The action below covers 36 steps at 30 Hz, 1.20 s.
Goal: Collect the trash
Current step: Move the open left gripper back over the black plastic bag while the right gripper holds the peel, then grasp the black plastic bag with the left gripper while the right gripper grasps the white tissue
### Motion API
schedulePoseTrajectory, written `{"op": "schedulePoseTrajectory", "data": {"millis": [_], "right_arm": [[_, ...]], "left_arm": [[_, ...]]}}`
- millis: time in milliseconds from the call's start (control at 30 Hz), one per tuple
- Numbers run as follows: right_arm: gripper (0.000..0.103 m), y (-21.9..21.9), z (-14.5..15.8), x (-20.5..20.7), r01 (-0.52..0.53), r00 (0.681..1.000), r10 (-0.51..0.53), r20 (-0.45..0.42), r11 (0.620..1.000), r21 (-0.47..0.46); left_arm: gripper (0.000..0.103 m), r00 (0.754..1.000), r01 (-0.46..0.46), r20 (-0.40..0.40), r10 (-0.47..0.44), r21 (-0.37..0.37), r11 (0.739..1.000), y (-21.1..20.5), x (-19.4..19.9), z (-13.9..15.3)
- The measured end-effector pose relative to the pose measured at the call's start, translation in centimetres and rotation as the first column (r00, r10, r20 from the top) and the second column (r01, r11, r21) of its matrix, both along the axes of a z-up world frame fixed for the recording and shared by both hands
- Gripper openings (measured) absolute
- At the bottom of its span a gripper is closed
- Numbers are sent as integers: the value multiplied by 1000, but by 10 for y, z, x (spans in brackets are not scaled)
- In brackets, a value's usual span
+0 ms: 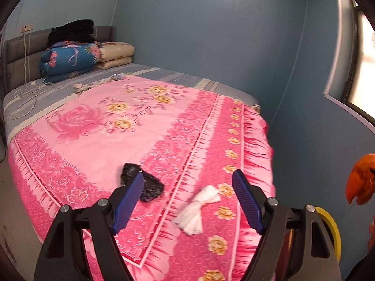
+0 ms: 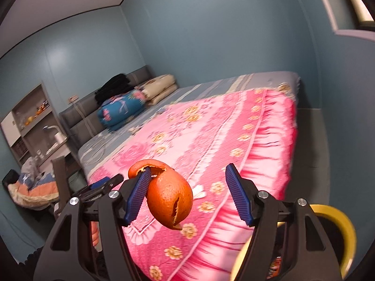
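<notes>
Right gripper [image 2: 186, 194]: your jaws stand wide, yet an orange peel [image 2: 169, 195] clings to the left finger, seemingly snagged on its ribbed pad; the right pad is well clear of it, so you carry it hooked, not pinched.
Left gripper [image 1: 187, 195]: your jaws are spread with nothing between them, pointed down at the near end of the bed.
Trash on the bed: a crumpled black bag [image 1: 143, 183] lies near left, a knotted white plastic bag [image 1: 196, 210] just right of it, both on the pink floral blanket [image 1: 112, 140].
Yellow ring: a yellow-rimmed object [image 2: 337, 231] sits low at the near right; I cannot tell what it is.
Far end: folded quilts [image 1: 70, 58] are stacked against the headboard [image 1: 16, 56], well apart from the trash.
In the way: nothing blocks either bag; the loosely held peel could drop.
</notes>
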State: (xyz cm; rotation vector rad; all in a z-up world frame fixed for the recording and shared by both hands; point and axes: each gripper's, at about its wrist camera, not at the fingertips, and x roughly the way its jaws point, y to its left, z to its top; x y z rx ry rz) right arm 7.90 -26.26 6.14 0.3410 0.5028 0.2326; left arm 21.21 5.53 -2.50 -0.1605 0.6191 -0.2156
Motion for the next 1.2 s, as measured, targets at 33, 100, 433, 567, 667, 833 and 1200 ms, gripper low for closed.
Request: {"op": "schedulePoseTrajectory", "data": {"millis": [33, 100, 433, 567, 667, 833, 1200], "right_arm": [[64, 6, -4, 4, -15, 1000, 15, -2, 1000, 7], [64, 17, -16, 18, -49, 999, 49, -16, 998, 26], [64, 85, -82, 75, -117, 985, 121, -120, 992, 46], [64, 101, -108, 96, -120, 976, 129, -175, 991, 59], [64, 116, -130, 113, -119, 969, 127, -212, 992, 49], [64, 136, -177, 143, -104, 940, 108, -324, 994, 28], [62, 161, -244, 190, -81, 873, 69, -482, 997, -5]], "left_arm": [[75, 1000, -13, -9, 13, 4, 1000, 5, 5, -5], [75, 999, -33, -25, 34, 8, 999, 13, 14, -15], [75, 991, -82, -107, 80, -11, 997, 48, 50, -67], [75, 987, -94, -130, 93, 0, 996, 54, 64, -82], [74, 982, -103, -158, 103, 12, 995, 59, 79, -96], [75, 970, -127, -202, 133, 43, 991, 68, 108, -118], [74, 950, -126, -279, 142, 74, 989, 64, 165, -161]]}}
